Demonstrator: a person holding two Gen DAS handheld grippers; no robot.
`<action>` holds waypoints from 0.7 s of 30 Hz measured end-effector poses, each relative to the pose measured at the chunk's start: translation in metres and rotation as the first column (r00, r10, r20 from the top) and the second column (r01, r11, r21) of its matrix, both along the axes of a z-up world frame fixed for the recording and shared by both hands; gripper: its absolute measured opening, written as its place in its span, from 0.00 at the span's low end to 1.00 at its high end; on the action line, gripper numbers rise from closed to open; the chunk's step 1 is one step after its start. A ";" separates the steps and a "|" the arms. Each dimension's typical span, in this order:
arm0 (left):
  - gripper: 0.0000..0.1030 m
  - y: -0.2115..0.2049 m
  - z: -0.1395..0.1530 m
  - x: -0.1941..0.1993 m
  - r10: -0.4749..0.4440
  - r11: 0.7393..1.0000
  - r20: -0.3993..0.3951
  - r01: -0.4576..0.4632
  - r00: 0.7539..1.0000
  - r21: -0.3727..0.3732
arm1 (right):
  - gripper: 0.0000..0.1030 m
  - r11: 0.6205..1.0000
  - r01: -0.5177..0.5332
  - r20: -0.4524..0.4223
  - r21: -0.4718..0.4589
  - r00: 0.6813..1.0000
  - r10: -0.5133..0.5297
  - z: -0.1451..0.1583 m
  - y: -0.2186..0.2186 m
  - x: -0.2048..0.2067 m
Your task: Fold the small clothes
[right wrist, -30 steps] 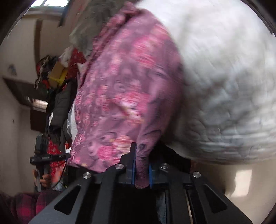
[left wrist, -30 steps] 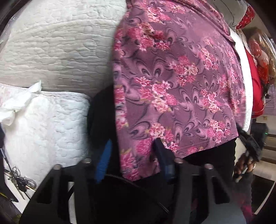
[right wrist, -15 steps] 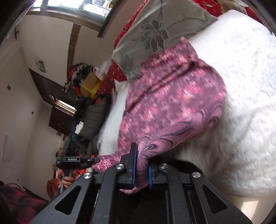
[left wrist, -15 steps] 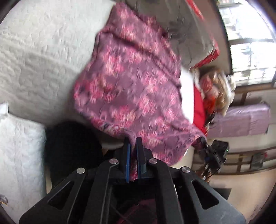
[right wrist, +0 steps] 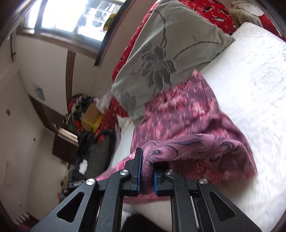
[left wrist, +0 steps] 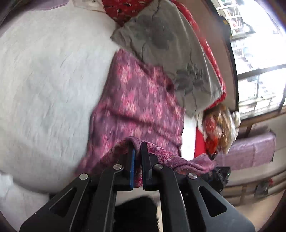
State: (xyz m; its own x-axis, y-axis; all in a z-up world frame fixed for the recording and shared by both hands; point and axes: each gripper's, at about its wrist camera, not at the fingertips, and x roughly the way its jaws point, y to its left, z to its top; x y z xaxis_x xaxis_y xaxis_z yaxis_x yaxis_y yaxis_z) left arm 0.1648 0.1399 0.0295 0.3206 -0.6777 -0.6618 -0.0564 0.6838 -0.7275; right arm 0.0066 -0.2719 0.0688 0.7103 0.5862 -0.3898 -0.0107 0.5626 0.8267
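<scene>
A purple garment with pink flowers (left wrist: 139, 107) lies spread on a white quilted bed (left wrist: 46, 75), its far end tucked under a grey pillow. My left gripper (left wrist: 137, 151) is shut on the garment's near edge, which is lifted off the bed. In the right wrist view the same garment (right wrist: 187, 110) runs away from me, and my right gripper (right wrist: 147, 166) is shut on a bunched near corner that folds back over the rest. The left gripper's view is motion-blurred.
A grey pillow with a dark flower print (left wrist: 171, 53) (right wrist: 166, 51) lies at the head of the bed (right wrist: 250, 75) on red bedding (right wrist: 211, 10). A window (left wrist: 257, 58) and a purple-covered bench (left wrist: 250, 151) stand to one side; piled clothes and a box (right wrist: 91, 116) line the wall.
The left gripper went from open around the garment's edge to shut on it. Both grippers rose and drew the near edge up; the views swung up to show pillow and window.
</scene>
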 end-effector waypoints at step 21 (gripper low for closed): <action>0.04 0.000 -0.069 0.210 0.224 0.975 -0.166 -0.223 0.960 0.022 | 0.16 0.966 0.252 -0.315 0.051 0.922 -0.224 -0.085 -0.026 0.200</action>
